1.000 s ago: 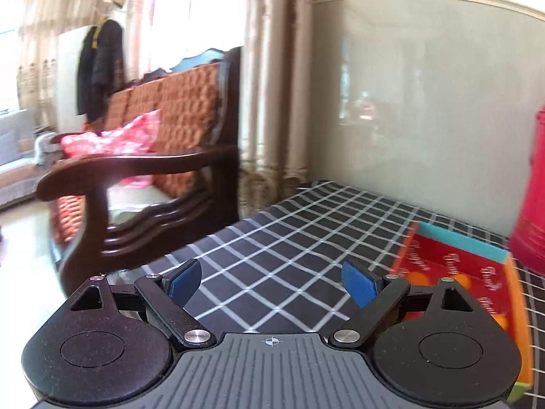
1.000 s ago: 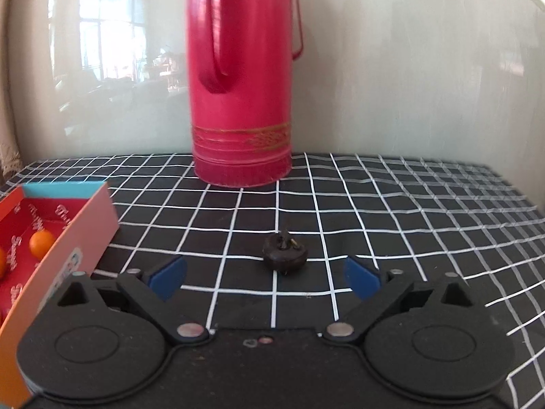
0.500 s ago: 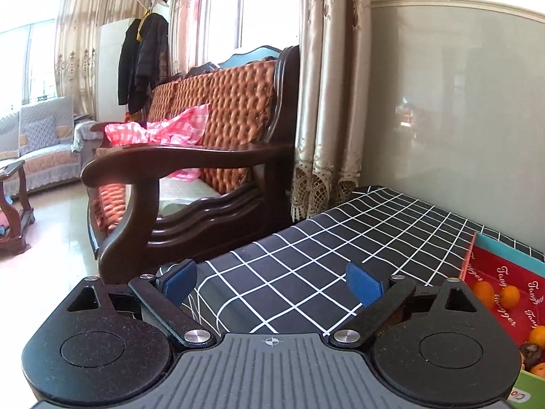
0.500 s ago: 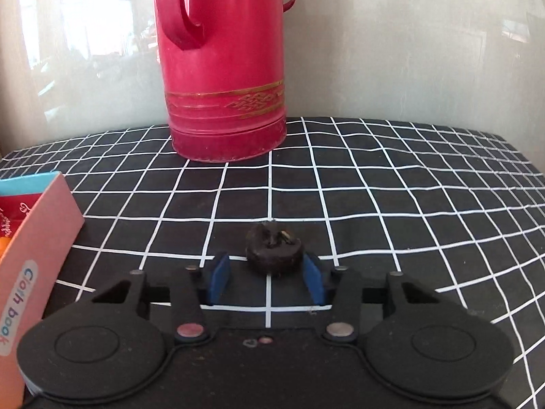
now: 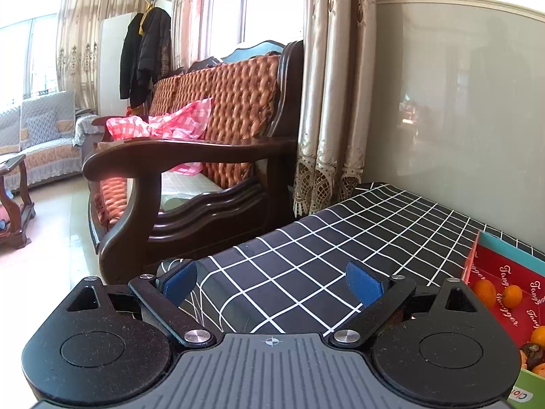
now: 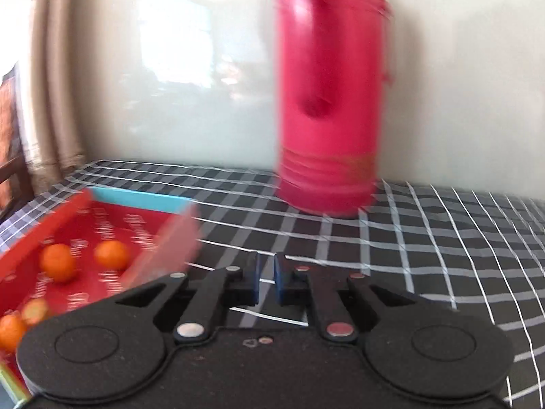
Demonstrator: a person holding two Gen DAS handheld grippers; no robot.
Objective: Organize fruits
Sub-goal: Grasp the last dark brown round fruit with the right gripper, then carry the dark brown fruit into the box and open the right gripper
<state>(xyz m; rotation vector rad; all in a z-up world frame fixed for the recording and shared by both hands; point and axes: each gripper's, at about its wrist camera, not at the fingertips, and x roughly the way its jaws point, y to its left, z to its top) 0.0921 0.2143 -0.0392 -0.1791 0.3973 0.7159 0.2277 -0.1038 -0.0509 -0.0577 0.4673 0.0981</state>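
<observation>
right gripper (image 6: 266, 281) is showing its blue pads nearly together, only a thin slit between them, and nothing is visible in that slit. the frame is smeared with motion blur, so i cannot tell whether a small fruit is pinched below the line of sight. the gripper is hanging over the checked tablecloth (image 6: 425, 238), just right of the box (image 6: 136, 201) whose near wall is blurring pink. inside the box, oranges (image 6: 111, 254) are lying on the red lining. the red flask (image 6: 328, 109) is standing behind, near the wall.

left gripper (image 5: 270, 281) is holding its fingers wide apart with nothing between them, hovering over the table's left end. in its view the box (image 5: 504, 242) is sitting at the far right, holding oranges (image 5: 485, 293) and a dark fruit (image 5: 531, 354).

risks, as a judgement: a fast swing is making the blur, so a weakly held fruit could be slipping out and rolling off the cloth. the right gripper's finger could also be clipping the light cardboard wall and shoving the box. a release short of the rim would leave fruit outside the box.
</observation>
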